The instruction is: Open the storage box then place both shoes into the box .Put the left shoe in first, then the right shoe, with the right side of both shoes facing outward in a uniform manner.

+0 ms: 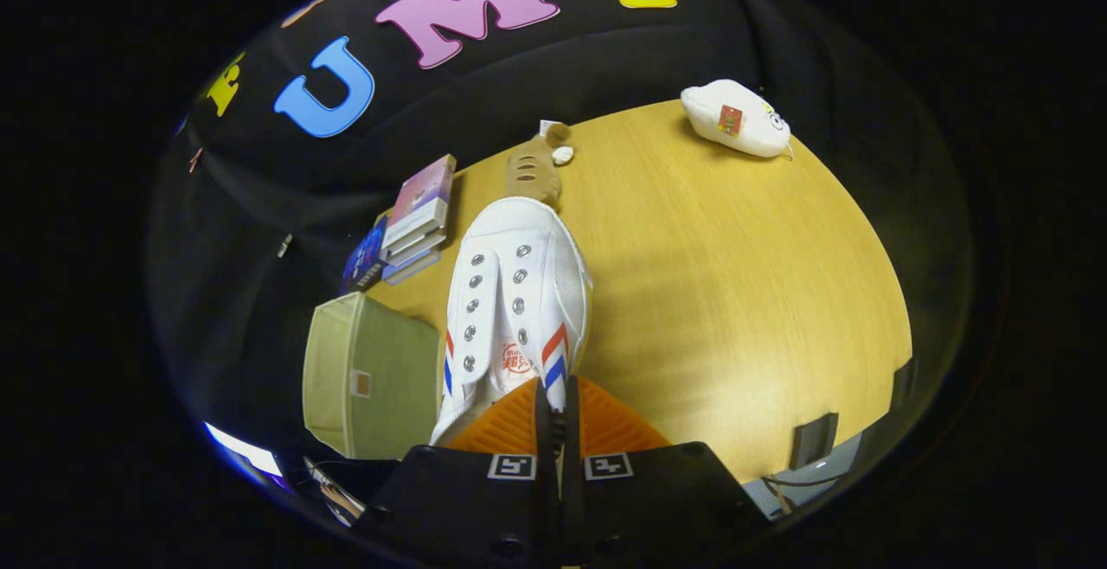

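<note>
One white shoe (517, 310) hangs from our claw (558, 418), lifted above the counter (735, 292). The two orange fingers (605, 422) are pressed close together, and they pinch the back edge of the shoe between them. The toe of the shoe points away from us, toward the far side. We can see its lace holes and the red and blue stripes on its sides.

Just to the left of the shoe, near us, sits the green storage box (372, 374). We see its cloth sides, but we cannot tell if it is open, and we cannot see if a shoe is inside it. We also cannot tell if this shoe is the left one or the right one.

So we think we are in the middle of the job. This shoe is held, but it is not in the box yet. It needs to go left and down into the box, with its right side facing out.

Farther off on the left lies a stack of books (411, 223). Beyond the shoe's toe rests a brown plush toy (532, 169). Far to the right is a white pouch (735, 118).
</note>
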Tool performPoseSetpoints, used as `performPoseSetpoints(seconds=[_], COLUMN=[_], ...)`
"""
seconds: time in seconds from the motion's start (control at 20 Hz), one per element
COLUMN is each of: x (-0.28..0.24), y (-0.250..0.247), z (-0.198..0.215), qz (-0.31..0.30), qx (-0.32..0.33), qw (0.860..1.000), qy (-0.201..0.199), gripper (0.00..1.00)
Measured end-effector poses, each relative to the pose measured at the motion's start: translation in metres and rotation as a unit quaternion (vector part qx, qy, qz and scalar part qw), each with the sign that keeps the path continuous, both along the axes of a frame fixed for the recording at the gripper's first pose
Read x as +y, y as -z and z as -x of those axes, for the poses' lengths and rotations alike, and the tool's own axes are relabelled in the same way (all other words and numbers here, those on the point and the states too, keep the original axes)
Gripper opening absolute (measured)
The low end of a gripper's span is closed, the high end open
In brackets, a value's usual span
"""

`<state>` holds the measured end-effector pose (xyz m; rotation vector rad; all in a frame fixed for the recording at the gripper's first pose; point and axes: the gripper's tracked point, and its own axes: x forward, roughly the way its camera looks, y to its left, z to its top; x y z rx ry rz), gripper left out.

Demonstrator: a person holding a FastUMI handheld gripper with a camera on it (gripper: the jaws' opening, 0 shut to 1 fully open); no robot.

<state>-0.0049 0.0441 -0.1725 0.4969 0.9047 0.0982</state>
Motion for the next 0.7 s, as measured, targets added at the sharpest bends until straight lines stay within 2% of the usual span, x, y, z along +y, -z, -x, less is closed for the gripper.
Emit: performPoseSetpoints(seconds=[0.35,0.5,0.7], x=[0.169,0.223,0.27], y=[-0.064,-0.063,-0.043], z=[0.001,-0.002,-0.002], qz=[-0.059,-0.057,-0.033], qx=[-0.027,-0.024,-0.001], qw=[0.998,0.997,0.998], qy=[-0.024,-0.037,-0.049], gripper=[0.05,0.05,0.05])
